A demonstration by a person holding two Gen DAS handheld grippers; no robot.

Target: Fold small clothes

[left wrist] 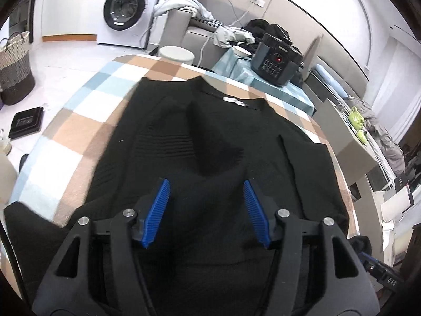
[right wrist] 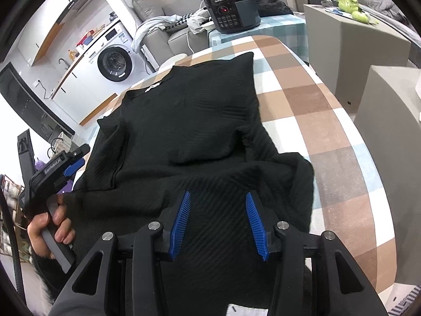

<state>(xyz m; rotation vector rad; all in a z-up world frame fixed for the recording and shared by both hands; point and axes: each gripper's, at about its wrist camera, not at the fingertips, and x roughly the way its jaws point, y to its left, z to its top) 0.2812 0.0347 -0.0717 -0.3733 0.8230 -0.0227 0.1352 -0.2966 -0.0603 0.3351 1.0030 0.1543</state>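
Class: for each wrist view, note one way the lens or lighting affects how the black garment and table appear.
Left wrist view: fisheye bends the checked tablecloth into a curve; its left edge is blurred. Right wrist view: the black garment is so dark that its folds barely show.

both grippers angled downward, left gripper [left wrist: 206, 188] and right gripper [right wrist: 218, 200] agape

There was one black sweater [left wrist: 210, 142] on one checked table [left wrist: 86, 121]. Two grippers were there, the left gripper [left wrist: 206, 192] and the right gripper [right wrist: 217, 202], each with two blue pads. I counted one washing machine [left wrist: 126, 8], one pressure cooker [left wrist: 276, 60], one woven basket [left wrist: 15, 65] and one hand [right wrist: 50, 226].
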